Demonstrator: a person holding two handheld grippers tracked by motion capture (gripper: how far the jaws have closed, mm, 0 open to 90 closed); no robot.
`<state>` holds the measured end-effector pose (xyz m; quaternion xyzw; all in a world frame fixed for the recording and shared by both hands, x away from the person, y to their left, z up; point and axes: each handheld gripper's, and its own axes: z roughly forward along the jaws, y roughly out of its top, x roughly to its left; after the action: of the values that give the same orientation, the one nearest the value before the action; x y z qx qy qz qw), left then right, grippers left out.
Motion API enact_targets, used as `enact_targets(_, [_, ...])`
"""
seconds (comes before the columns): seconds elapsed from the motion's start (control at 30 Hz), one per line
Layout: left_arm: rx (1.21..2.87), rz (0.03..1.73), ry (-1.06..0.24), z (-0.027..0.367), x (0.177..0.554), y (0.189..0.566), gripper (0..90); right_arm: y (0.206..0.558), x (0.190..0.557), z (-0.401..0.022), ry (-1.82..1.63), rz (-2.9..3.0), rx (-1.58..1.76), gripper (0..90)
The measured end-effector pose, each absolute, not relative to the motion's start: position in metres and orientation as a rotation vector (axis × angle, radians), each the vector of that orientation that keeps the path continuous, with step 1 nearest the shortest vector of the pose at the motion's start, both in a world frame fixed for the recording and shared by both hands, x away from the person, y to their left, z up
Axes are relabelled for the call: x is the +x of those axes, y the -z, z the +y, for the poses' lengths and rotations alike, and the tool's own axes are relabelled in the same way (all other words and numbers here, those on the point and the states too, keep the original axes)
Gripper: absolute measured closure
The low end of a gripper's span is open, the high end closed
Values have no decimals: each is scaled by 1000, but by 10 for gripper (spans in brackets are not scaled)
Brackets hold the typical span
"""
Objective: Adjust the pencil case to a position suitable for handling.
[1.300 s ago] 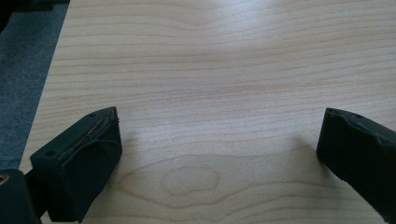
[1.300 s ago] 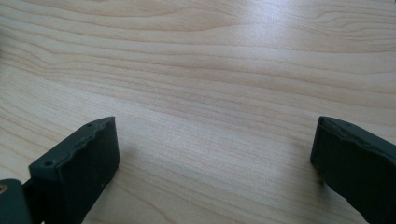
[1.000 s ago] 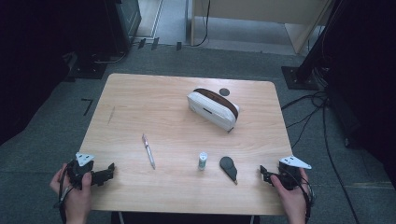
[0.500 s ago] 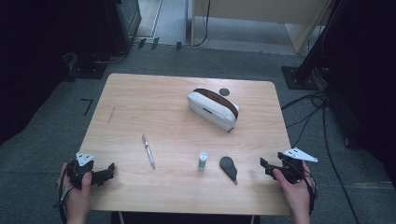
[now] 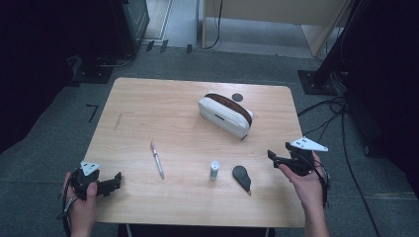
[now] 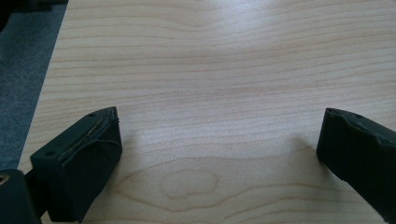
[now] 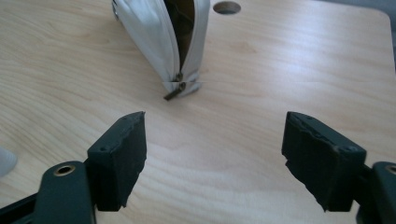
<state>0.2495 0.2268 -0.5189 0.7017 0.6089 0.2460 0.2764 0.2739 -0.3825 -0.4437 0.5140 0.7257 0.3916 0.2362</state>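
Note:
A white zip pouch (image 5: 225,115) lies unzipped at the table's far middle, showing a brown inside; in the right gripper view the pouch (image 7: 154,32) and its zip pull (image 7: 173,92) lie ahead of the jaws. A pen (image 5: 157,160), a small white bottle (image 5: 214,170) and a black teardrop-shaped piece (image 5: 241,176) lie nearer the front. My right gripper (image 5: 274,157) (image 7: 215,140) hovers at the right edge, open; its jaws have just been closing a little with nothing between them. At the front left corner my left gripper (image 5: 116,178) (image 6: 219,144) rests open over bare wood.
The wooden table (image 5: 163,108) has a dark round hole (image 5: 237,97) just behind the pouch. Grey carpet surrounds it, with cables (image 5: 341,123) on the floor at the right and dark equipment stands beyond the far corners.
My right gripper has lifted and moved away from the front edge toward the pouch end, its jaws slightly narrower. The left gripper and all objects have stayed put.

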Motion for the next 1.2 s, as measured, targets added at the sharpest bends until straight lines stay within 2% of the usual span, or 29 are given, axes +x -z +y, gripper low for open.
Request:
enact_targets(0.4, [1883, 1639, -662, 227, 250, 519, 2, 417, 314, -351, -1093, 2072, 1288, 350])
enact_targets(0.8, [1885, 1638, -661, 226, 252, 519, 2, 407, 342, -325, -1097, 2111, 1250, 383])
enact_targets(1.2, [1886, 1638, -661, 226, 252, 519, 2, 420, 383, -312, -1030, 2128, 1251, 398])
